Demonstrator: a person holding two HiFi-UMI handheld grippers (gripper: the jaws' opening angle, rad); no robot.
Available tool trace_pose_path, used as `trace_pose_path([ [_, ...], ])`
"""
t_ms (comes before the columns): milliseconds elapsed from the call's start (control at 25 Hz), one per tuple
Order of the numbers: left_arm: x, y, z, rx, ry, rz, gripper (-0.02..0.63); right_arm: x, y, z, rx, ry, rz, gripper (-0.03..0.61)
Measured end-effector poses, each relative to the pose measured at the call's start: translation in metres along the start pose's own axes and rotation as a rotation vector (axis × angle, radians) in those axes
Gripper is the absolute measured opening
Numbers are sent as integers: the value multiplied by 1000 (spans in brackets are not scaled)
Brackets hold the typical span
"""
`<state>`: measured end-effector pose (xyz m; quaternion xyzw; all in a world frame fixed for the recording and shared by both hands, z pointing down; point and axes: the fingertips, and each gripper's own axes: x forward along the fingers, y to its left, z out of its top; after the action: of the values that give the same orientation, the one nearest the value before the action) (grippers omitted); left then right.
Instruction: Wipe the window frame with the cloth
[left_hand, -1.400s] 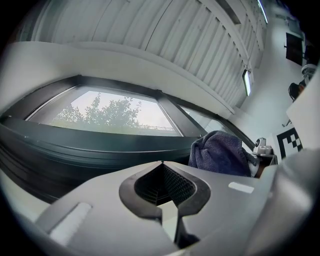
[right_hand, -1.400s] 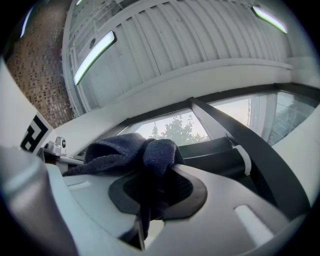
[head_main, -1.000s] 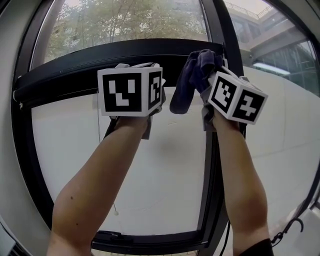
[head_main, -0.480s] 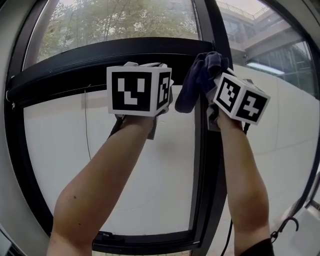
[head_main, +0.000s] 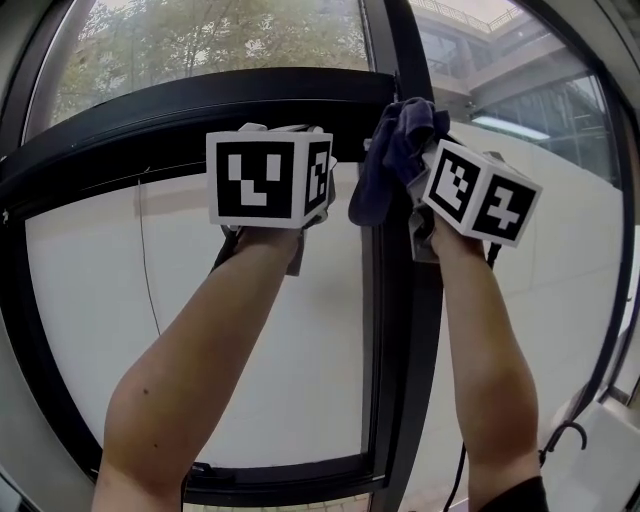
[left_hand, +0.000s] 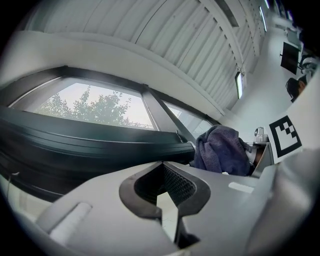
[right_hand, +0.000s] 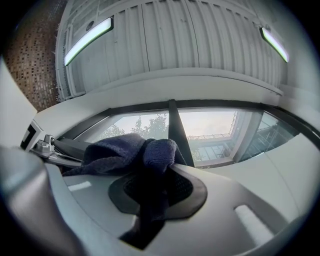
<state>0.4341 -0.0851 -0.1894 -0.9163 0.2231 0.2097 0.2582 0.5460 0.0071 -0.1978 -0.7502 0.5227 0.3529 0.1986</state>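
Grips cloth (head_main: 392, 160) in right gripper (right_hand: 159, 186), jaws clenched on its mid-fold. Bunches up above the pads, w/ a tail hanging below them. Sits at the jct of crossbar & upright of the black frame (head_main: 150, 115), upper rt of the pane, apparently against the upright. Holds left gripper (left_hand: 167, 202) just beside the cloth, on its left, level w/ the crossbar. Jaws there drawn together, only a slit betw. them, nothing inside. Shows trees thru the glass above.

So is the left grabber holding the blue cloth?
No, the left gripper is shut on nothing; the cloth is pinched in the right gripper.
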Motion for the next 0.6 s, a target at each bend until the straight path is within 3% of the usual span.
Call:
trace_pose_path([
  [320, -7, -10, -4, -39, -4, -52, -6, -13, -4, 2, -29, 22, -31, 55],
  [600, -9, -2, -11, -39, 0, -46, -6, 2, -6, -27, -35, 86, -42, 55],
])
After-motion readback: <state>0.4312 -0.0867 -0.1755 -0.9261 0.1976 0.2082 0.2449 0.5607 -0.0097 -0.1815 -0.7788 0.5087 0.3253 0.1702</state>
